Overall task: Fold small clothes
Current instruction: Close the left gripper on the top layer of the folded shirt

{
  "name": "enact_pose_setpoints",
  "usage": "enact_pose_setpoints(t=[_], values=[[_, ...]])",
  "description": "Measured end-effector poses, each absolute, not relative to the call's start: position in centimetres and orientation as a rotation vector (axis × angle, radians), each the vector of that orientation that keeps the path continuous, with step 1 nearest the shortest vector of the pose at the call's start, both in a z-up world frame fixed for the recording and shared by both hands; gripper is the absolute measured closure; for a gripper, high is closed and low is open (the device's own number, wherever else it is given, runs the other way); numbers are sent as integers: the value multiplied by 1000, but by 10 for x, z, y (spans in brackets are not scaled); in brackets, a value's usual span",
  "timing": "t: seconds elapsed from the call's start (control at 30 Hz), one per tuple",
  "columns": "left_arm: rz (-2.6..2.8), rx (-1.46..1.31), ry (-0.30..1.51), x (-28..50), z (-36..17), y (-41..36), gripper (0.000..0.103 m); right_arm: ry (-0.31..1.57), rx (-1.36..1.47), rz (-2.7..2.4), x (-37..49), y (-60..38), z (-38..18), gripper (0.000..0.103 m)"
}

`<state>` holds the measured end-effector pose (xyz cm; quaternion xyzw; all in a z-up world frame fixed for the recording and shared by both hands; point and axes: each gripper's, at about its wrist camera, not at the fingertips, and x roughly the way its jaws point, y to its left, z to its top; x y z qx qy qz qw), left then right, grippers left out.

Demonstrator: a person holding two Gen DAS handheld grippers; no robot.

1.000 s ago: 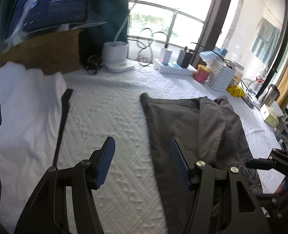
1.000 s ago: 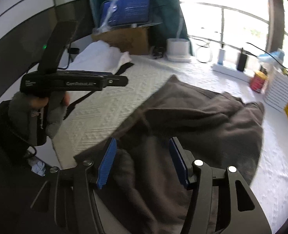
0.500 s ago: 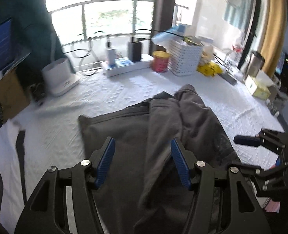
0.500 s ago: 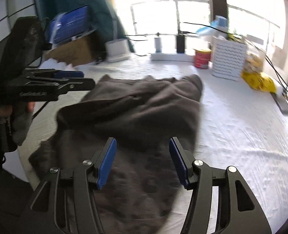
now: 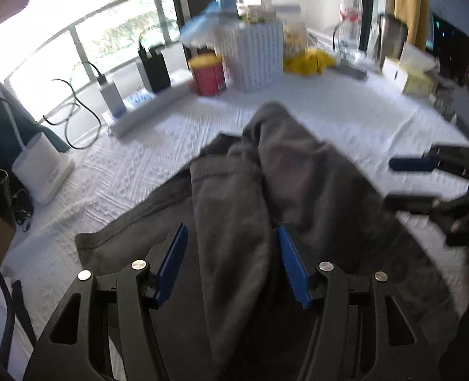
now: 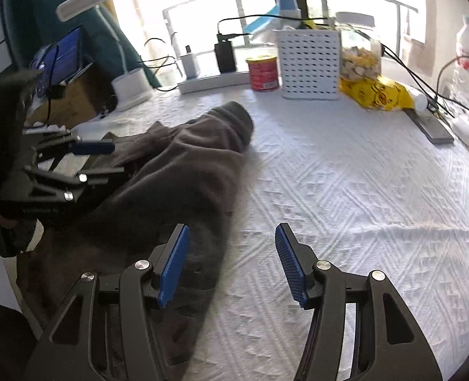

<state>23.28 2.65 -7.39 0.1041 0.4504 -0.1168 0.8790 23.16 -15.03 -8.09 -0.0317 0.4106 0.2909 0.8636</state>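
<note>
Left tongs (image 5: 233, 255) over the grey garment (image 5: 266, 190), jaws just narrowing, not gripping yet. Right tongs (image 6: 231, 254) agape beside its edge, w/ nothing between.

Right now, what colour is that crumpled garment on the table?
Dark grey garment, clearest in the right wrist view.

The garment (image 5: 298, 190) is dark grey-brown and plain. It lies on a white cover (image 6: 345, 190) with a raised zigzag and diamond weave. Both the left gripper (image 5: 233, 260) and the right gripper (image 6: 231, 260) are black with ribbed blue pads. At the far side stand a red can (image 6: 263, 74) with a yellow lid, a white perforated basket (image 6: 310, 63) and a yellow bag (image 6: 377, 93).
</note>
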Motion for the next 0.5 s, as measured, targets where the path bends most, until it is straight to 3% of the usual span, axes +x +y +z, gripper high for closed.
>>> enact_pose_setpoints(t=[0.07,0.17,0.5], values=[[-254,231,967,235,-81,29,74,868,-60,603,235,-151,-83,44],[-247,208,954,233,-81,35,92,879,-48,596,238,-150,-87,44],[-136,37,731,194,-42,86,96,854,-110,519,265,-136,-84,43]])
